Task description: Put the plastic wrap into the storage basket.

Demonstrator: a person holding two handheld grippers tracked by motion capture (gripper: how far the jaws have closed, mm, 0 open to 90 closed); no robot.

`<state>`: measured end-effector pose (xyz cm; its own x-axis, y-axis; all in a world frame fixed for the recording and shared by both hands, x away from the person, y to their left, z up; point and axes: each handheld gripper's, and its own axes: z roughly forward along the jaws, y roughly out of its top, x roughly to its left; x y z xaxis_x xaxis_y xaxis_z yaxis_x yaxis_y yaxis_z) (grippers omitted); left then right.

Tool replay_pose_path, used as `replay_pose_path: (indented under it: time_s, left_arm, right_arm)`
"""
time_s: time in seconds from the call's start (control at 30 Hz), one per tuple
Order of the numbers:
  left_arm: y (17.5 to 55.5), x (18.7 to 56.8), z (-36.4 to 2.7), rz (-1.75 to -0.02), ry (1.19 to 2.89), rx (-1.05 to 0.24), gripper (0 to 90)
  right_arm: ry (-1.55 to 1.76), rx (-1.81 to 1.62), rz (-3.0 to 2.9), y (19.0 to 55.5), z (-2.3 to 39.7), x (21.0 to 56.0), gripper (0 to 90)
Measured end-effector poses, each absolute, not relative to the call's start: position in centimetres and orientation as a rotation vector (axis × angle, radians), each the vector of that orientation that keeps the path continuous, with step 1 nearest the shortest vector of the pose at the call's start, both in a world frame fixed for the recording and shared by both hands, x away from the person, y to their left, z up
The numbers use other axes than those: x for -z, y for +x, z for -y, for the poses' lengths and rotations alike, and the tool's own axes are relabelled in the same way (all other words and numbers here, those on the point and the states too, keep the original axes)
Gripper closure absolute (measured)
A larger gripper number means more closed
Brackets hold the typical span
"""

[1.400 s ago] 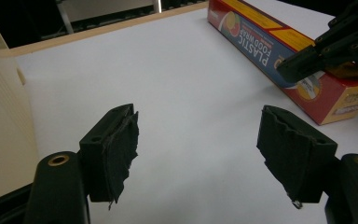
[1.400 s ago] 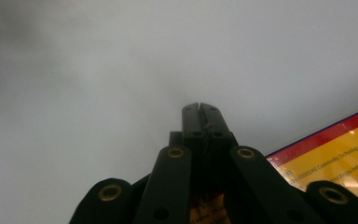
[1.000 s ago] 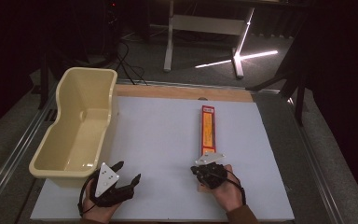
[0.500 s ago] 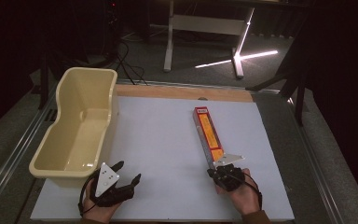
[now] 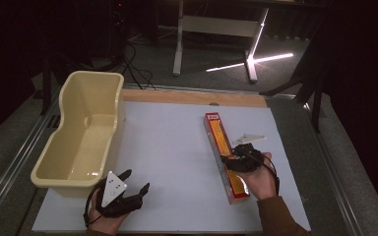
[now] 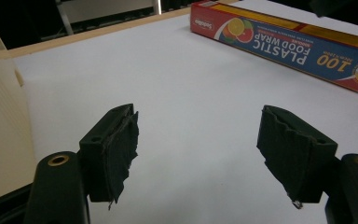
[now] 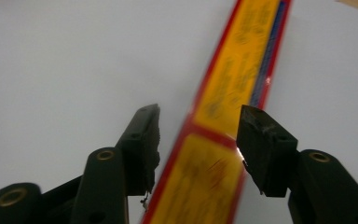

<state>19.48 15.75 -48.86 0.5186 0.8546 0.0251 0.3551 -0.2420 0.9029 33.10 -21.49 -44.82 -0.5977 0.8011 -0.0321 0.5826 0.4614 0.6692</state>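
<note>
Now, entries from the near edge outward:

Left gripper (image 5: 134,192): held in the person's left hand at the near left of the white sheet (image 5: 167,147); jaws spread wide with nothing between them, only bare sheet visible in the left gripper view (image 6: 200,140).

Right gripper (image 5: 231,160): held in the right hand, over the near half of the box. Jaws have just been opening; they straddle the box, one on each side (image 7: 198,140). The left pad stands clear of the box's red edge; the right pad sits close over the other edge, contact not discernible through the blur.

Plastic food wrap box (image 5: 225,156): long, red and yellow, flat on the sheet, running from just beneath the right gripper away toward the far side, slightly angled. From the left gripper it lies ahead and to the right, well apart (image 6: 284,44).

Cream tub (image 5: 86,129): just beyond and left of the left gripper, on the sheet's left edge, upright, open side up.

Wooden strip (image 5: 192,97): past the sheet's far edge, beyond both grippers.
</note>
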Motion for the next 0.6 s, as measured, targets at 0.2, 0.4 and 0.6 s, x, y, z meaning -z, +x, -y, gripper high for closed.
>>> replay_pose_path:
  time_s: [0.2, 0.4, 0.6]
  left_arm:
    - [19.5, 48.9, -15.8, -1.008, 1.820, -0.667, 28.5]
    - [19.5, 48.9, -15.8, -1.008, 1.819, -0.665, 28.4]
    - [19.5, 48.8, -15.8, -1.007, 1.816, -0.663, 28.4]
  right_arm:
    - [1.264, -0.791, -2.394, 36.7, 21.1, 45.2, 32.0]
    - [1.370, -0.675, -2.483, 39.7, 20.2, 46.4, 24.1]
    - [1.456, -0.558, -2.554, 41.7, 19.2, 47.4, 21.6]
